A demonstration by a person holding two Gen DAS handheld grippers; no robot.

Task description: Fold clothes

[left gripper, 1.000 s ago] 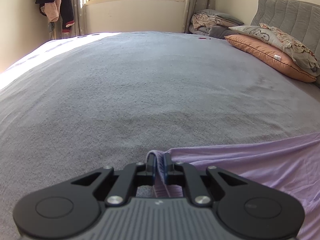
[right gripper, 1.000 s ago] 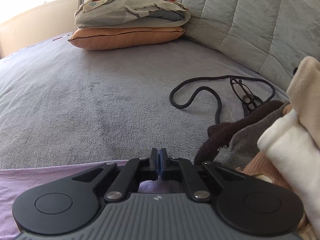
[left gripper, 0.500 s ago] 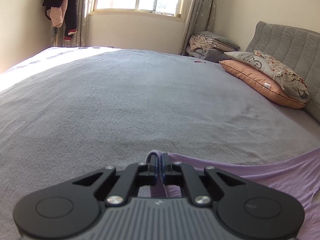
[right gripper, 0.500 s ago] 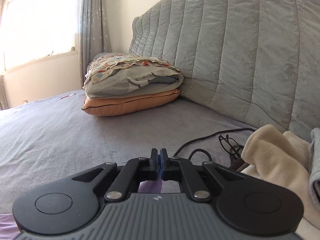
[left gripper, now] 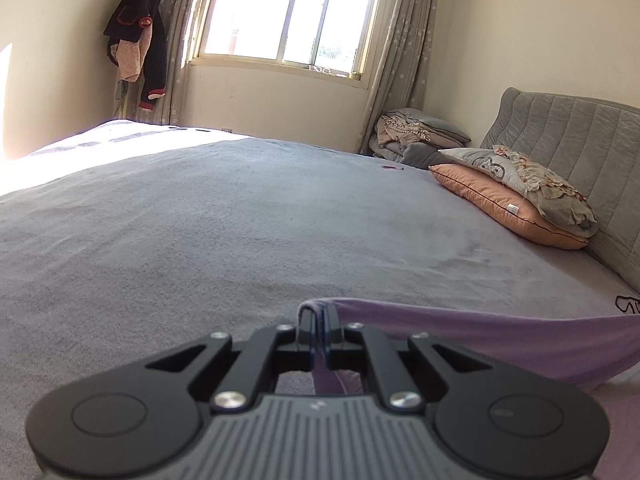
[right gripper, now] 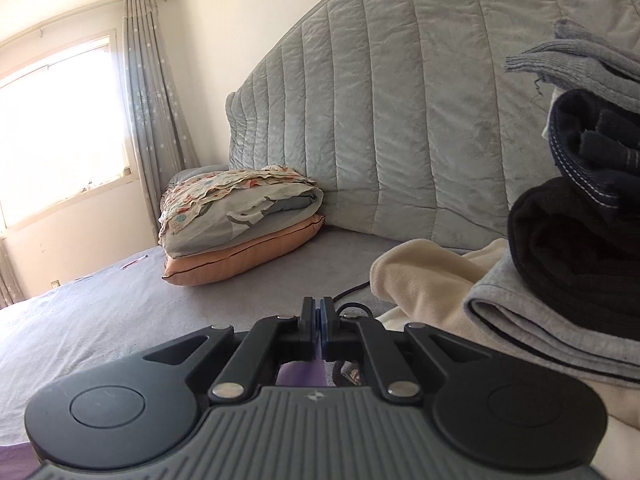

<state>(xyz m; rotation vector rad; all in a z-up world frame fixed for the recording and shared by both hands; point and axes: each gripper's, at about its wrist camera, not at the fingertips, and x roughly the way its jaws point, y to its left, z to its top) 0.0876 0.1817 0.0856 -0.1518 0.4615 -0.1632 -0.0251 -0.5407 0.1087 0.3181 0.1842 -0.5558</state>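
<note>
In the left wrist view, a dark jacket [left gripper: 138,40] hangs at the far left beside the bright window [left gripper: 288,16], whose panes are washed out by glare. The grey bed [left gripper: 224,232] fills the middle. The left gripper [left gripper: 319,322] is clenched on a fold of the purple garment [left gripper: 480,340], which loops over the fingertips and stretches away to the right, its far end cut off by the frame edge. Far right, an orange pillow [left gripper: 500,208] lies under a patterned one against the headboard [left gripper: 572,140]. In the right wrist view, the right gripper [right gripper: 317,314] is pinched tight on the same purple garment, seen only as a small patch behind the fingers, the rest hidden under the tool. A black cord [right gripper: 352,290] is mostly hidden behind it. At the near right, a stack of clothes [right gripper: 560,280] is cut off by the frame.
</note>
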